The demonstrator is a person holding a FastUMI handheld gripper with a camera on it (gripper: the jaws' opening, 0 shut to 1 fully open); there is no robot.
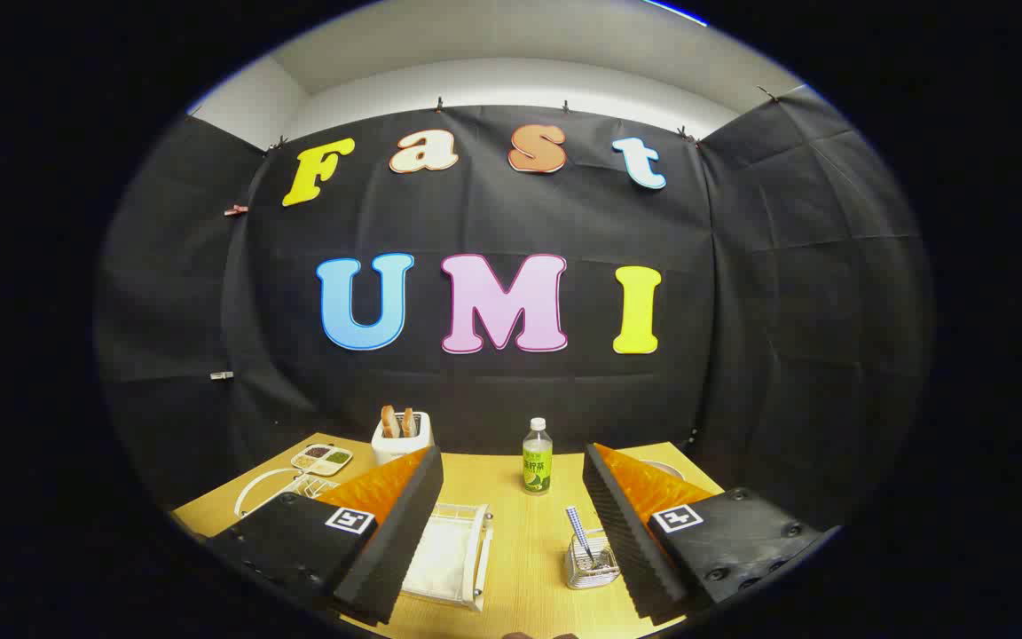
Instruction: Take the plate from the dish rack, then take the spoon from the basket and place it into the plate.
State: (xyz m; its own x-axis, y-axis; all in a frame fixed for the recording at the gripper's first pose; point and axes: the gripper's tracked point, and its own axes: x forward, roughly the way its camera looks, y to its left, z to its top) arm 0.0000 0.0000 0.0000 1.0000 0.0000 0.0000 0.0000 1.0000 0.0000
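Your tool [511, 532] hangs above the table [520, 541], its two fingers spread wide and holding nothing. Between them and slightly below, toward the left finger, lies a white wire dish rack [449, 555] holding what looks like the pale plate [440, 557]. Just inside the right finger stands a small metal basket [591, 565] with the spoon [580, 531] upright in it. Beyond the fingers stand a green bottle [538, 457] and a toaster [402, 435]. By my judgement nothing is done yet: plate first, then spoon
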